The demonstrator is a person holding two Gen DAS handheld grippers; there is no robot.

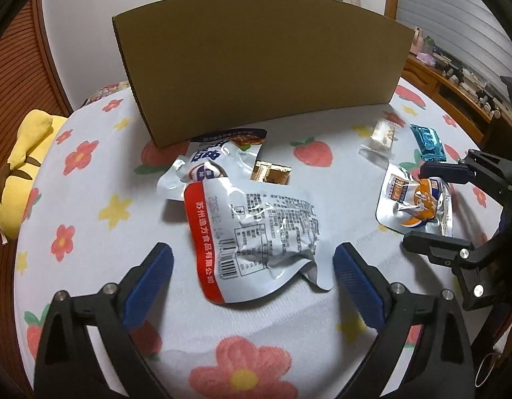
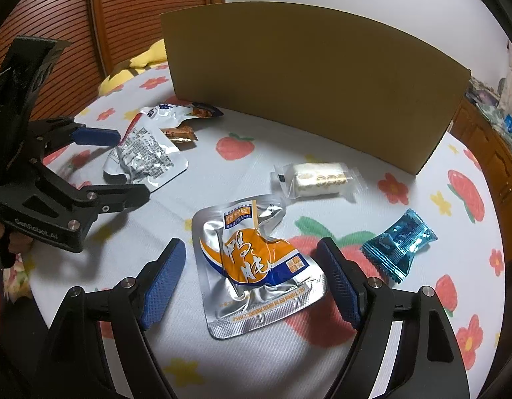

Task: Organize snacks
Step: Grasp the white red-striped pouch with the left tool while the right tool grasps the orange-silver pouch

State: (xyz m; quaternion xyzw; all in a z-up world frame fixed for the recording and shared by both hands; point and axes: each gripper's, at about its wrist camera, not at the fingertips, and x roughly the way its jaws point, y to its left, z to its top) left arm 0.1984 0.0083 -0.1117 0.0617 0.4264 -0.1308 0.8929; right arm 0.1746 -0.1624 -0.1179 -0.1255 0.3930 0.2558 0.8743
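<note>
Straddling red-edged pouch [image 1: 252,232]: left claw [image 1: 252,266] wide | right claw [image 2: 249,282] wide over orange pouch [image 2: 256,266]

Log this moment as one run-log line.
left tool: open, straddling white pouch | right tool: open, straddling orange pouch | cardboard box: behind | nothing held
</note>
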